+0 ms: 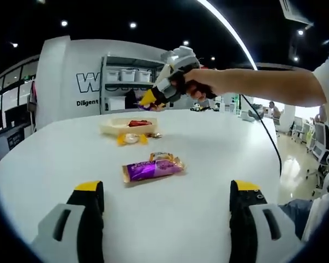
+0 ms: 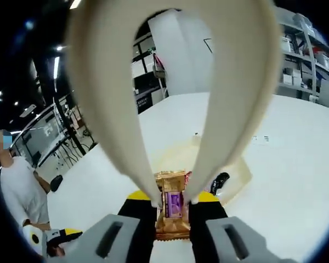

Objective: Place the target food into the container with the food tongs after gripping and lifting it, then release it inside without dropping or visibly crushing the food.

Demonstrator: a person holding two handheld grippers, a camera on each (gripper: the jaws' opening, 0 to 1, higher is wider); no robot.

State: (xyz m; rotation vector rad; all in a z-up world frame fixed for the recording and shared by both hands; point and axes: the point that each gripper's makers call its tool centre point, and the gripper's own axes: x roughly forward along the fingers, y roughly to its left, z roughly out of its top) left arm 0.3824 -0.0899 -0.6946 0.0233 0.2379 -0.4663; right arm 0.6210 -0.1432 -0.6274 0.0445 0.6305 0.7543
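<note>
Above the shallow cream tray (image 1: 126, 127), the right gripper (image 2: 172, 205) is squeezing cream plastic tongs (image 2: 170, 98) on a purple-and-gold wrapped snack (image 2: 172, 205). Lowering well inside before easing off looks wisest. The left gripper (image 1: 167, 205) is hovering spread wide, holding nothing.

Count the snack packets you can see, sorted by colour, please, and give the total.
Purple packets: 2, one lying on the table, one held in the tongs.
Red packets: 1, in the tray.
Yellow-wrapped sweets: 1, beside the tray.
Total: 4
</note>
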